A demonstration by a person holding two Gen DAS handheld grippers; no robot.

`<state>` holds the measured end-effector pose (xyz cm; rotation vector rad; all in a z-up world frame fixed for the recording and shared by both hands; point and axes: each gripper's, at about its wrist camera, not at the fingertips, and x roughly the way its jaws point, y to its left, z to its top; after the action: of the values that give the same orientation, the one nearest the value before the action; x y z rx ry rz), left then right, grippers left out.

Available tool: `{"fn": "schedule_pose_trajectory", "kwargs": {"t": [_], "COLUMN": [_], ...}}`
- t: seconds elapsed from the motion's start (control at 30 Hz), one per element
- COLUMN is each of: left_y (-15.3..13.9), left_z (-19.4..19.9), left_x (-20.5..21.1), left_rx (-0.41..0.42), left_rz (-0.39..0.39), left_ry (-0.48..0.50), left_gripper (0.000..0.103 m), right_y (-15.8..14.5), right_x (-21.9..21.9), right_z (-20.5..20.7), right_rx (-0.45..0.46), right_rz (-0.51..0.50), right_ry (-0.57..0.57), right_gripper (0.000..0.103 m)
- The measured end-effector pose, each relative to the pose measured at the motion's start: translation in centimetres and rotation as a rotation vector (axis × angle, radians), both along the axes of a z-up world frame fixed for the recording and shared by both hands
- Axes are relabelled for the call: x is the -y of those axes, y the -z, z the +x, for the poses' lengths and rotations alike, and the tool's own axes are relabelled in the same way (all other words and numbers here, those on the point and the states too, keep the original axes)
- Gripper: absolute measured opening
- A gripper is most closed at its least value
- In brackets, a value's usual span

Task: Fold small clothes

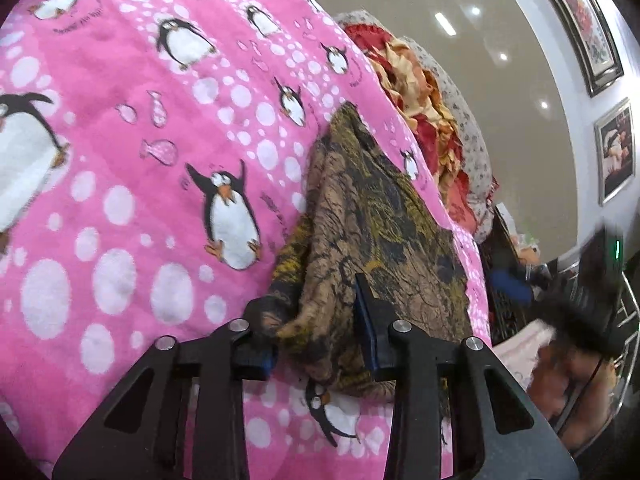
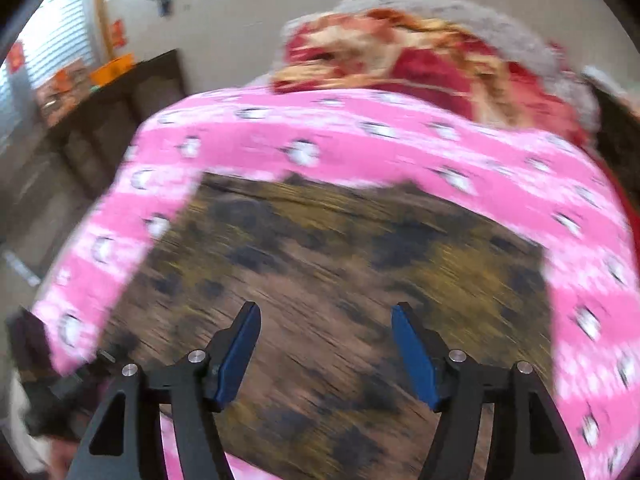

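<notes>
A small brown, yellow and black patterned garment (image 1: 380, 208) lies on a pink penguin blanket (image 1: 140, 160). My left gripper (image 1: 308, 296) is at its near corner, with a bunched fold of the cloth filling the gap between the jaws; the cloth drapes over the left fingertip and hides it. The right wrist view is blurred by motion. There the same garment (image 2: 340, 260) spreads flat over the pink blanket (image 2: 360, 148), and my right gripper (image 2: 326, 308) hovers above it, open, with nothing between its blue pads (image 2: 414, 356).
Red and gold floral bedding (image 1: 428, 120) is heaped beyond the blanket's far edge. Framed pictures (image 1: 584, 20) hang on the wall at the right. A dark cabinet (image 2: 100, 128) stands left of the bed. A blurred hand (image 1: 572, 376) shows at lower right.
</notes>
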<state>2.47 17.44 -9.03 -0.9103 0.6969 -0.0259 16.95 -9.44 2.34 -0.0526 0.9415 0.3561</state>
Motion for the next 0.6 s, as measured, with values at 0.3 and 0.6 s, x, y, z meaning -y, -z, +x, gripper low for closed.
{"fn": "schedule_pose_trajectory", "kwargs": {"t": [0.3, 0.6], "left_y": [-6.2, -8.2], "left_z": [0.4, 1.5], "left_x": [4.9, 8.0], "left_rx": [0.155, 0.241], "left_rz": [0.332, 0.373], "left_ry": [0.094, 0.198], "left_gripper": [0.008, 0.007], "right_y": [0.5, 2.9], "right_x": [-10.7, -17.2], "right_z": [10.1, 13.7], "right_rx": [-0.221, -0.373], "right_rz": [0.095, -0.078], "right_ry": [-0.198, -0.285], "right_gripper": [0.066, 0.066]}}
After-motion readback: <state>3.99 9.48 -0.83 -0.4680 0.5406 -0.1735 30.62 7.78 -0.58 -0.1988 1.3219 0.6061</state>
